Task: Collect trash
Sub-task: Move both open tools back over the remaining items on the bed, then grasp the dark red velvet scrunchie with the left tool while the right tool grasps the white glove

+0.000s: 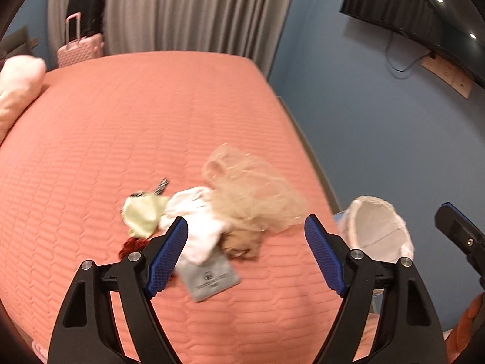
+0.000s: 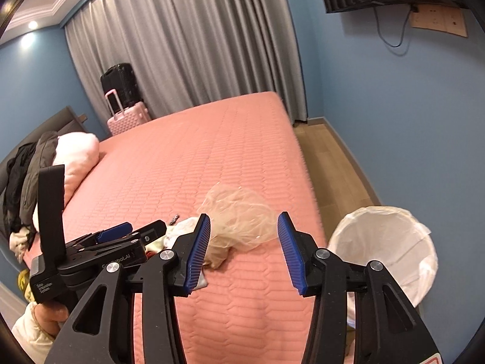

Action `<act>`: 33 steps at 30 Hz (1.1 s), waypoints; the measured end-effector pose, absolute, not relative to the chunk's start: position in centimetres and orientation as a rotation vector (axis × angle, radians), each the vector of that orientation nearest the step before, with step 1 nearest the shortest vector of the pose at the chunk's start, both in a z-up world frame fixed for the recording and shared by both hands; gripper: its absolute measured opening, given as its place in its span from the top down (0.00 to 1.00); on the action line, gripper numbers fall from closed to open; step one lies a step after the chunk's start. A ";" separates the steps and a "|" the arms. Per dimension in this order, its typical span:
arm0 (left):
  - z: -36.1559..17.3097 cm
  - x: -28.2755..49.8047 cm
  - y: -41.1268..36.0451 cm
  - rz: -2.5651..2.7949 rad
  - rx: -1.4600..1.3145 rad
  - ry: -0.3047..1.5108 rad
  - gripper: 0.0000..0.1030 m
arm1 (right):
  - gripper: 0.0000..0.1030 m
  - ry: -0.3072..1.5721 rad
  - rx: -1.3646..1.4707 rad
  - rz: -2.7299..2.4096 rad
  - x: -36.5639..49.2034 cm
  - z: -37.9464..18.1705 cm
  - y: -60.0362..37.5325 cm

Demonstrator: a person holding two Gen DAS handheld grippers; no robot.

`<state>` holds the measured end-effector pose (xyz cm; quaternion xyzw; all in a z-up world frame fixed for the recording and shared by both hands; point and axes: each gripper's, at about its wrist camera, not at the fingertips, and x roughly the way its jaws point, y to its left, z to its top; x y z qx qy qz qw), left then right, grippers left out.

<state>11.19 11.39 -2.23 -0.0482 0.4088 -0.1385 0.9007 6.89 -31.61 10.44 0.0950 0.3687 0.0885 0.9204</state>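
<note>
A pile of trash lies near the bed's right edge: a crumpled clear plastic bag, white tissue, a pale yellow wrapper, a brown scrap, a red scrap and a grey sachet. My left gripper is open just above the pile, empty. My right gripper is open and empty, above the bed edge near the plastic bag. The left gripper also shows in the right wrist view. A bin with a white liner stands on the floor right of the bed.
The pink quilted bed fills the view. A pink pillow and dark clothes lie at its head. Pink and black suitcases stand by the grey curtain. A TV hangs on the blue wall.
</note>
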 end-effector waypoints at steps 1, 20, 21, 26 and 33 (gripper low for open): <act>-2.8 11.3 12.2 -0.269 -0.107 0.857 0.26 | 0.55 0.766 0.190 0.191 7.1 10.1 -30.9; -12.2 13.8 23.4 -0.114 -0.235 1.054 0.32 | 0.55 0.974 0.099 0.318 12.3 -0.3 -18.9; -12.7 14.1 23.5 -0.115 -0.238 1.065 0.33 | 0.55 0.987 0.099 0.321 12.7 -1.0 -18.4; -14.5 15.2 23.6 -0.127 -0.252 1.102 0.41 | 0.55 1.047 0.104 0.321 14.6 -4.0 -16.7; -16.7 16.1 23.3 -0.156 -0.284 1.153 0.62 | 0.57 1.100 0.088 0.308 16.6 -7.1 -14.8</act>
